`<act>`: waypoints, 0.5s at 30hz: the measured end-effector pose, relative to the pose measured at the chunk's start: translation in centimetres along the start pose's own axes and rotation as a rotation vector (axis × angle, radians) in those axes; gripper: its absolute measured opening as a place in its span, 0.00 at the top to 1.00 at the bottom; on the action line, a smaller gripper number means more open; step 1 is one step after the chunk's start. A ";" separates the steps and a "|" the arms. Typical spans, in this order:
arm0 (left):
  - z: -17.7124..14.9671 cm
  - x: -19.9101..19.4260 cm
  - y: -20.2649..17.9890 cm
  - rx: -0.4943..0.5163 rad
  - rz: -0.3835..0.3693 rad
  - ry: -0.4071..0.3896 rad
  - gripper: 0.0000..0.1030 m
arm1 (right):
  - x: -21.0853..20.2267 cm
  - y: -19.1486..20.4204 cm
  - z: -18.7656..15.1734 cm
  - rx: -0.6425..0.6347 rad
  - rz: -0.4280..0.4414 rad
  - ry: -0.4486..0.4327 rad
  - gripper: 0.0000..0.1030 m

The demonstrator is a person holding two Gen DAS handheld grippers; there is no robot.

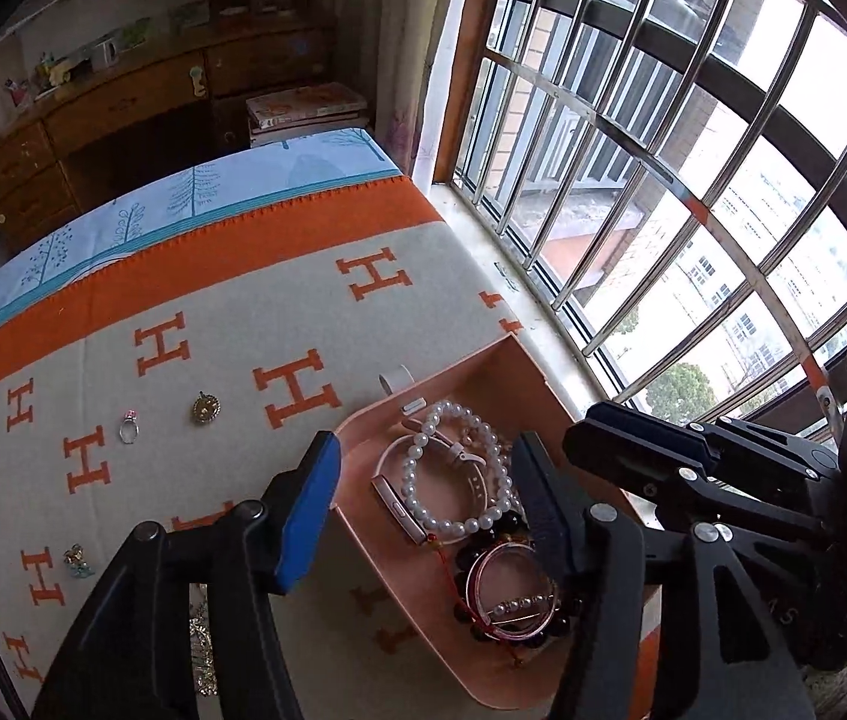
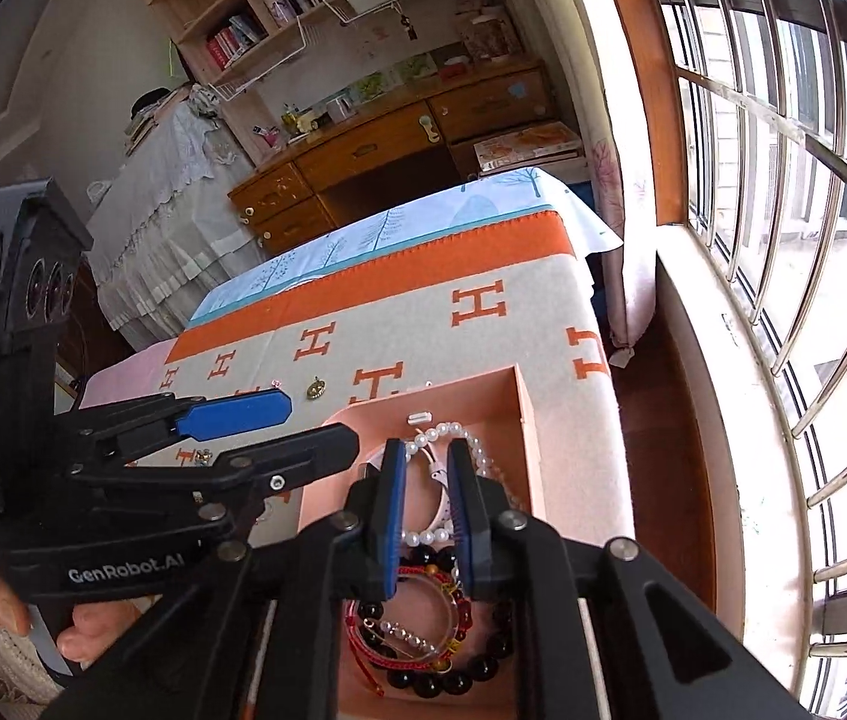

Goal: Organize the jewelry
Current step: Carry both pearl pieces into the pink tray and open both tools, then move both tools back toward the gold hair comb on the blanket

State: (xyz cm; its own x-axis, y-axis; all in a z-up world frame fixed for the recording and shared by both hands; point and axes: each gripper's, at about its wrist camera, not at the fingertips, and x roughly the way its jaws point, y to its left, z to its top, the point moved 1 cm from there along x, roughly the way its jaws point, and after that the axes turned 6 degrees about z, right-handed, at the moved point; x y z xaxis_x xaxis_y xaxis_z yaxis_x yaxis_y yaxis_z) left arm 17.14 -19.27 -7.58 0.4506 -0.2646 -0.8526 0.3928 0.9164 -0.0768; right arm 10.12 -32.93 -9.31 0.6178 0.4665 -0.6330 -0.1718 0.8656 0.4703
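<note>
box (image 1: 375, 546): bracelets in | left gripper (image 1: 423, 492) jaws wide, empty | right gripper (image 2: 427, 516) jaws part-open over pearls (image 2: 450, 435), no grip | left: ring (image 1: 129, 427), pendant (image 1: 206, 407), earring (image 1: 77, 559) on bed

Left gripper (image 1: 423, 498) is held with jaws spread wide and nothing between them, while right gripper (image 2: 428, 513), just beside it, has its jaws narrowed to a small gap, contact undetermined.

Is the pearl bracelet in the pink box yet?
Yes. The pearl bracelet lies inside the pink box, on the watch, with the right gripper open around it.
</note>
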 end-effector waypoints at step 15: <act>-2.6 -6.2 3.9 -0.041 0.125 -0.080 0.32 | -0.7 3.3 -1.5 -0.052 0.013 0.019 0.84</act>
State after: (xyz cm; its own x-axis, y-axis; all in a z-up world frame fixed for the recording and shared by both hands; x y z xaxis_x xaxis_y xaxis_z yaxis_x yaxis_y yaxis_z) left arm 13.82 -13.29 -3.95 0.5570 -0.1688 -0.8132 0.2973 0.9548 0.0054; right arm 8.00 -30.13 -8.29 0.6008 0.4804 -0.6389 -0.2191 0.8676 0.4464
